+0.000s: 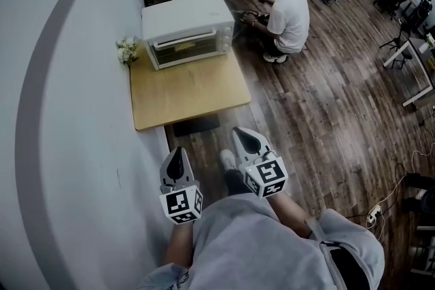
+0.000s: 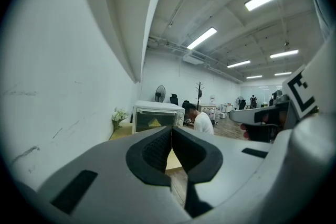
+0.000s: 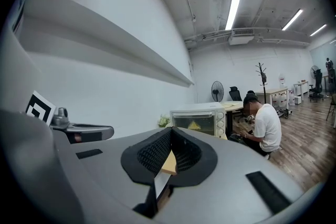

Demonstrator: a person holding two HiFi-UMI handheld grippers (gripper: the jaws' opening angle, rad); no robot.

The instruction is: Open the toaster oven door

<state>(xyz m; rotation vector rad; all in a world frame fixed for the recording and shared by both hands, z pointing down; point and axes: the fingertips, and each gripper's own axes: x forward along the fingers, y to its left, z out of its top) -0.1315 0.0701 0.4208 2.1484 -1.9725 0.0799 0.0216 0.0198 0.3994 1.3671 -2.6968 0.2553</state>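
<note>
Toaster (image 1: 188, 30) stands upper left on bench (image 1: 183, 95), door (image 1: 185, 45) closed; left gripper (image 1: 178, 154) and right gripper (image 1: 246, 137) hang low, jaws together, empty, seemingly awaiting approach.

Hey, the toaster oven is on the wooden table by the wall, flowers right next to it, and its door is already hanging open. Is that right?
Not quite. The toaster oven does sit on the wooden table by the wall with the flowers next to it, but its door is shut against the front, not hanging open. The head view shows this.
</note>
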